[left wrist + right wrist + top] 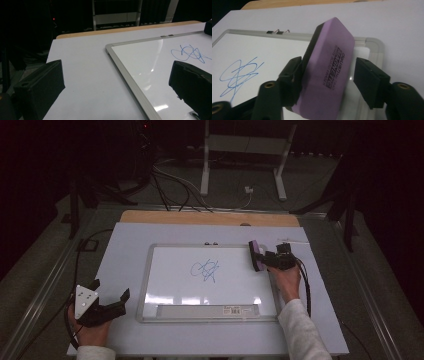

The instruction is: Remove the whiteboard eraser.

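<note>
High view, table: A white table is filling the middle of a dark room, with a whiteboard lying flat on it in a silver frame.
High view, scribble: A blue scribble is sitting on the board, a little far of its middle.
High view, right gripper: The right gripper is hovering at the board's far right corner, carrying a purple eraser on edge. It is probably being held there ready to wipe toward the scribble on its left.
High view, left gripper: The left gripper is resting on the table near the person, just left of the board, jaws spread wide and holding nothing. It appears to be waiting out of the way.
Left gripper view, jaws: The two black jaws are standing far apart, with bare table between them and the board's silver edge running diagonally toward the right jaw.
Left gripper view, scribble: The blue marks are showing on the far right.
Right gripper view, eraser: The purple block, printed with black lettering, is standing tilted between the jaws. The left jaw is pressing its dark felt side; a small gap is showing at the right jaw, so the grip looks loose or only just closing.
Right gripper view, scribble: The blue lines are lying to the left, well apart from the eraser.
</note>
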Motion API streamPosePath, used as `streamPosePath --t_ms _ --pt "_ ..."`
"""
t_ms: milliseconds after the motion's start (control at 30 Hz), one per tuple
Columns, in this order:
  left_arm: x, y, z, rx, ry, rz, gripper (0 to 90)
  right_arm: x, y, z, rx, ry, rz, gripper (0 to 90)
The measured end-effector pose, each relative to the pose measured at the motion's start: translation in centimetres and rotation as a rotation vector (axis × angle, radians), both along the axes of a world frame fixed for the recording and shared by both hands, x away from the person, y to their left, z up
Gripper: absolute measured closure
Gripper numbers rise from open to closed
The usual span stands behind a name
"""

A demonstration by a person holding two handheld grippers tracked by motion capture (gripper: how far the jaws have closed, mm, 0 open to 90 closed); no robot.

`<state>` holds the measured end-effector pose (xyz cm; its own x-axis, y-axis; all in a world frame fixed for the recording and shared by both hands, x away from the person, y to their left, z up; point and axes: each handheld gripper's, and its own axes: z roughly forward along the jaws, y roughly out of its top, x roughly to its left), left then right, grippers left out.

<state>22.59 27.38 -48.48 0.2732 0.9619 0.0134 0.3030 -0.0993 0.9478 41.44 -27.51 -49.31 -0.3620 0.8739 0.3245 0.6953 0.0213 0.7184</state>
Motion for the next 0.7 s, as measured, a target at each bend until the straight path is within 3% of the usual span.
streamPosePath --t_ms 300,400,467,700 --pt "0.0 0.0 0.0 0.001 0.000 0.000 0.8 0.2 0.9 -0.6 -0.002 0.047 0.018 31.9" --pt "0.0 0.0 0.0 0.000 -0.001 -0.002 0.8 0.3 1.1 -1.1 -0.026 0.066 0.022 34.7" --pt "0.0 0.0 0.0 0.001 -0.001 -0.002 0.8 0.3 1.0 -1.2 -0.014 0.073 0.019 38.9" --pt "0.0 0.0 0.0 0.004 0.001 0.000 0.8 0.1 1.0 -0.9 -0.013 0.061 -0.005 40.6"
